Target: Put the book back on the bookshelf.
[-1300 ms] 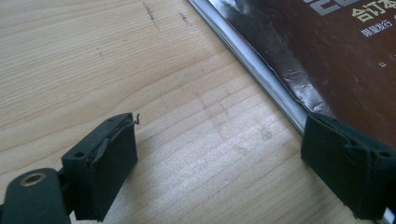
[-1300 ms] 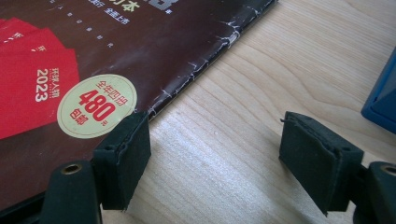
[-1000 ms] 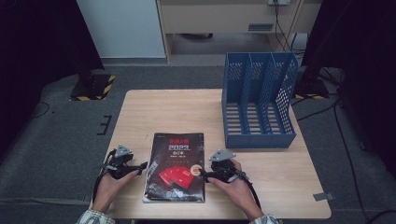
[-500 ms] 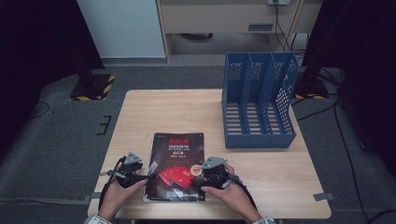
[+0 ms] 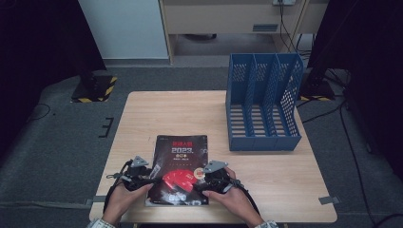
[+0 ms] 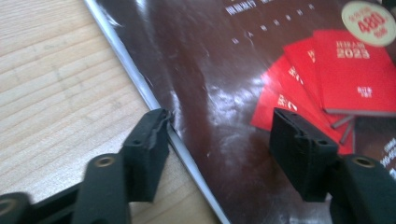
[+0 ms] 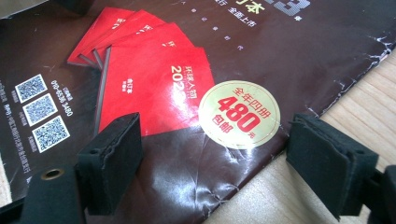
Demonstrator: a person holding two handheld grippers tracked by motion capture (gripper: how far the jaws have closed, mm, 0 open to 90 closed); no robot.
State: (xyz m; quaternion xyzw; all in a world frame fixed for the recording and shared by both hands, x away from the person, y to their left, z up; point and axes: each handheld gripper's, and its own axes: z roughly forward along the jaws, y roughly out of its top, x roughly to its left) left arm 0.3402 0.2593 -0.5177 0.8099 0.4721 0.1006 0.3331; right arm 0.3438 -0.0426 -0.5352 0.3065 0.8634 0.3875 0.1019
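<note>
The magazine [image 5: 180,170] lies flat in the lower centre of the high view, on the near part of the table [image 5: 157,109], with the blue file rack [image 5: 263,110] standing well apart at the upper right. Compared with the frames one second and half a second earlier, both hands have closed in from the magazine's flanks onto its lower edges. The left gripper [image 5: 148,179] now sits at the lower left edge of the cover; in the left gripper view its jaws are spread, one on the wood just beside the spine edge and one over the glossy cover [image 6: 224,93]. The right gripper [image 5: 198,184] sits at the lower right edge; in the right gripper view its jaws are likewise spread, straddling the worn edge near the round gold sticker [image 7: 239,115]. Neither gripper pinches anything yet. Judgement: the approach is complete and the grasp step is next; the magazine is probably bound for the rack.
</note>
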